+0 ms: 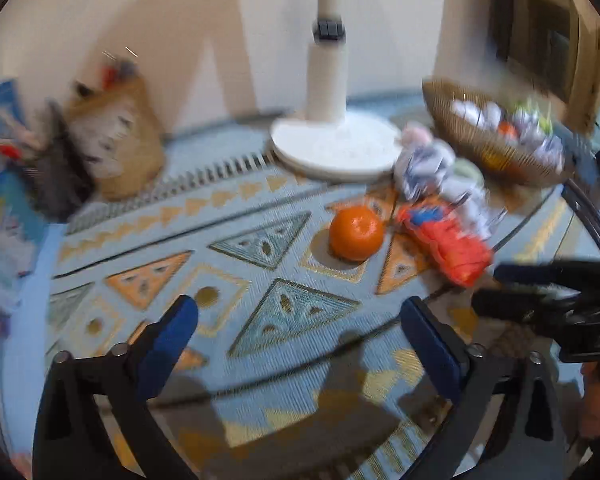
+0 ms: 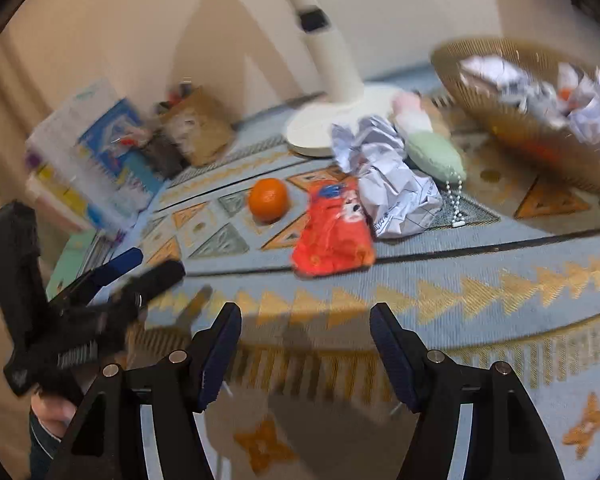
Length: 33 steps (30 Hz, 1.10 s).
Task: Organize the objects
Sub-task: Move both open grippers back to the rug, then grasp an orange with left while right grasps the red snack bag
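Eyeing the orange snack packet (image 2: 332, 232) on the rug beside the tangerine (image 2: 268, 199) — light, crinkly, slippery; I'd pinch its flat middle. Left gripper (image 1: 300, 320) and right gripper (image 2: 306, 338) both gape, empty.

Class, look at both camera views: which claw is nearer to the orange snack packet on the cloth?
Right, as far as the blur allows. The right claw sits open just short of the orange snack packet. The left claw is also open, but off to the packet's side, beyond the orange.

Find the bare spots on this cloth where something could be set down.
Free: the cloth in front of the orange packet, and left of the orange towards the brown bag. Crowded: between lamp base and basket, where crumpled paper lies.
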### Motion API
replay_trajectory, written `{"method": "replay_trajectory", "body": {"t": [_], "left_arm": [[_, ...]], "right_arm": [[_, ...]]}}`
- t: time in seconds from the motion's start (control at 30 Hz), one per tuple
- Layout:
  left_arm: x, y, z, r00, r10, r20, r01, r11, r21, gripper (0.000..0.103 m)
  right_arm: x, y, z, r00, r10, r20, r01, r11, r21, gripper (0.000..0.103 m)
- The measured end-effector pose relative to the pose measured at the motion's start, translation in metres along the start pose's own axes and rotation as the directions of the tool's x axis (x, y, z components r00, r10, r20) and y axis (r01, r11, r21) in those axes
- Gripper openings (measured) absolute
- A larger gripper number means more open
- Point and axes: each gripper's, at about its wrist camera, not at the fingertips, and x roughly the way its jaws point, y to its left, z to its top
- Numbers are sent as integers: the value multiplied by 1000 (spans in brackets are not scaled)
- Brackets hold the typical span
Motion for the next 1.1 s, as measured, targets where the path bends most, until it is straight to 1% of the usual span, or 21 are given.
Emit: {"method": "replay_trajectory", "body": {"t": [0.03, 0.07, 0.1, 0.13, 0.17, 0.2, 0.23, 0.27, 0.37, 0.43, 0.47, 0.5, 0.53, 0.57, 0.6, 0.67, 0.77, 0.87, 0.93, 1.0, 1.1], "left_arm": [[6, 3, 4, 999, -44, -14, 44, 999, -2, 93], [10, 4, 8, 997, -77, -17, 77, 997, -3, 93], [16, 5, 12, 996, -93, -15, 93, 996, 2, 93], [21, 5, 16, 995, -95, -18, 95, 995, 8, 89], [25, 4, 18, 995, -94, -23, 94, 995, 18, 82], [34, 2, 23, 995, -89, -46, 91, 995, 41, 80], [39, 1, 25, 995, -83, -62, 87, 995, 57, 79], [41, -1, 28, 996, -67, -56, 72, 994, 83, 77], [44, -5, 37, 994, -101, -50, 106, 990, 92, 74], [46, -9, 40, 992, -117, -48, 121, 987, 105, 72], [46, -14, 43, 991, -123, -48, 128, 984, 121, 64], [46, -18, 44, 992, -122, -42, 127, 984, 129, 61], [47, -20, 45, 991, -128, -41, 132, 982, 136, 49], [46, -24, 45, 991, -128, -32, 131, 980, 146, 36], [46, -29, 45, 991, -131, -37, 135, 978, 160, 34], [44, -32, 44, 992, -115, -42, 120, 979, 165, 34], [30, -34, 36, 992, -121, -47, 127, 981, 148, 33], [1, -33, 18, 993, -115, -9, 115, 988, 105, 33], [-19, -36, 1, 994, -107, 16, 106, 993, 54, 33], [-32, -38, -17, 994, -108, 27, 108, 994, 1, 33], [-40, -45, -37, 997, -69, 40, 70, 997, -23, 33]], "right_arm": [[6, -1, 5, 1000, -10, -6, 10, 1000, 5, 67], [9, 1, 10, 1000, -23, 12, 23, 1000, -2, 67], [12, 2, 13, 999, -42, 10, 42, 999, -7, 67], [15, 5, 16, 998, -56, 15, 56, 998, -17, 67], [19, 8, 19, 997, -74, 21, 75, 997, -29, 68], [22, 11, 22, 994, -101, 36, 103, 994, -47, 68], [26, 14, 24, 992, -123, 38, 125, 990, -61, 69], [29, 17, 28, 988, -150, 46, 153, 985, -81, 69], [39, 19, 36, 983, -176, 59, 181, 979, -97, 69], [40, 18, 39, 980, -189, 69, 195, 975, -107, 65], [40, 18, 39, 978, -197, 72, 205, 972, -117, 58], [39, 17, 38, 977, -197, 74, 206, 971, -124, 55], [38, 17, 37, 979, -187, 75, 196, 972, -128, 51], [38, 19, 36, 983, -169, 74, 178, 975, -136, 40], [37, 20, 34, 984, -165, 71, 174, 974, -147, 36], [36, 22, 32, 983, -166, 75, 176, 972, -157, 33], [26, 18, 25, 993, -101, 66, 110, 983, -147, 29], [6, 9, 6, 997, -54, 60, 62, 987, -145, 29], [-12, 1, -9, 998, -20, 65, 29, 990, -136, 29], [-29, -7, -24, 998, -31, 63, 39, 991, -130, 29], [-43, -14, -41, 995, -77, 63, 86, 985, -149, 29]]}}
